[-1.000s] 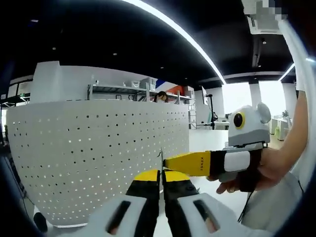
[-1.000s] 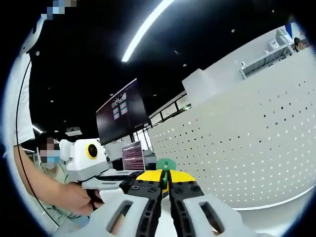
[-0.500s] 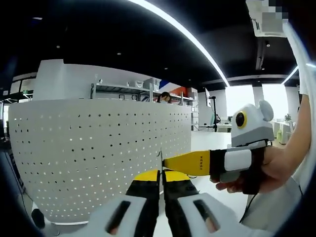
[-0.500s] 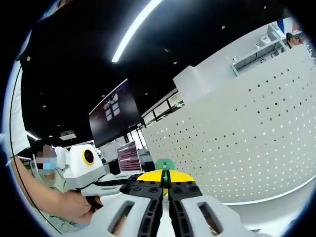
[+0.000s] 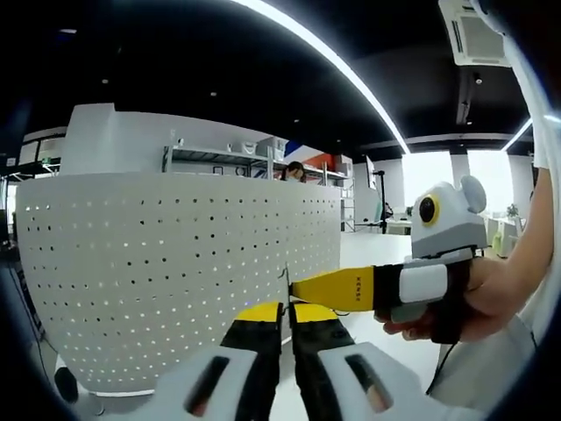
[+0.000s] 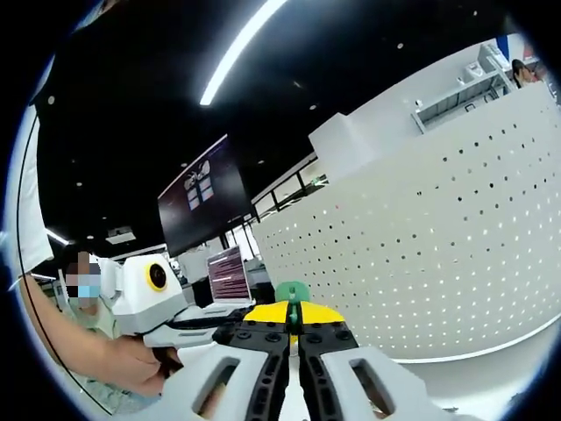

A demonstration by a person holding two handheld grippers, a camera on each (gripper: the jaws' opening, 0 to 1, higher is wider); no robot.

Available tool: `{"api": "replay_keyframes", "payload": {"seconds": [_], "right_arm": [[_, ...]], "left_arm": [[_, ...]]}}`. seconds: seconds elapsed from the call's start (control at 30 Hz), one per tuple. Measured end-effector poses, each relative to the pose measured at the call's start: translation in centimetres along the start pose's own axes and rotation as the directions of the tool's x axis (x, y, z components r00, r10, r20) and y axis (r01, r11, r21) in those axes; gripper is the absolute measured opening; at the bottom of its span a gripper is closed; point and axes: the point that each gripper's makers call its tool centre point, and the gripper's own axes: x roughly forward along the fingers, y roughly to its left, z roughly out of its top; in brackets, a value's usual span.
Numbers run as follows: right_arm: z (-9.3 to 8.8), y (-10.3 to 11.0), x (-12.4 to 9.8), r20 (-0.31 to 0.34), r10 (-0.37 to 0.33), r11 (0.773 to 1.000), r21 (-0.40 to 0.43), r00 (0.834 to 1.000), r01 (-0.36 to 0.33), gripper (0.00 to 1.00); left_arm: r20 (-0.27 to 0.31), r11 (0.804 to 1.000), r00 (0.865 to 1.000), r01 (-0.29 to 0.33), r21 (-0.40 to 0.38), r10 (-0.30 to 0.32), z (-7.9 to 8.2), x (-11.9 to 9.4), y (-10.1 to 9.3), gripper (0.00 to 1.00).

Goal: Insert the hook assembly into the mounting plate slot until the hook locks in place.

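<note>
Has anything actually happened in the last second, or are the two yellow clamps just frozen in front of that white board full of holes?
Almost nothing. The pictures shift only slightly, which is the cameras drifting with the hands. The left gripper and right gripper stay shut, tips meeting in front of the perforated white panel, with a green piece still peeking above the right gripper. Nothing was grabbed or released.

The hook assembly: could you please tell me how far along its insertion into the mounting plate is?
Done: the hook assembly is picked up, its green part pinched by the right claw and its thin metal part by the left claw. In hand: both hold it in the air in front of the perforated mounting plate. Left: it looks clear of the plate, so insertion and locking remain.
</note>
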Motion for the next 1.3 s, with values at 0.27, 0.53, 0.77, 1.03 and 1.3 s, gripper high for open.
{"api": "replay_keyframes", "payload": {"seconds": [0.27,0.53,0.77,1.03,1.3], "right_arm": [[-0.2,-0.1,-0.1,-0.001,0.000,1.000,0.016,1.000,0.000,0.00],[-0.6,-0.1,0.0,-0.010,0.003,1.000,0.020,1.000,-0.003,0.00],[-0.5,-0.5,-0.1,-0.010,-0.007,1.000,0.023,1.000,0.007,0.00],[-0.6,-0.5,0.0,-0.014,-0.009,1.000,0.026,1.000,0.010,0.00],[0.6,-1.2,-0.2,-0.015,-0.041,0.998,-0.057,0.999,0.040,0.00]], "left_arm": [[-0.049,1.000,0.999,-0.017,-0.001,0.017,-0.8,-0.1,0.4,0.30],[-0.074,1.000,0.997,-0.004,0.004,0.004,-1.5,0.4,-0.2,0.63],[-0.090,0.998,0.996,-0.008,0.057,0.013,-2.1,0.4,-0.1,0.79],[-0.088,0.997,0.996,-0.021,0.078,0.028,-2.2,0.4,0.1,0.85],[-0.093,0.997,0.995,-0.038,0.060,0.044,-2.7,-0.2,0.7,0.84]]}}
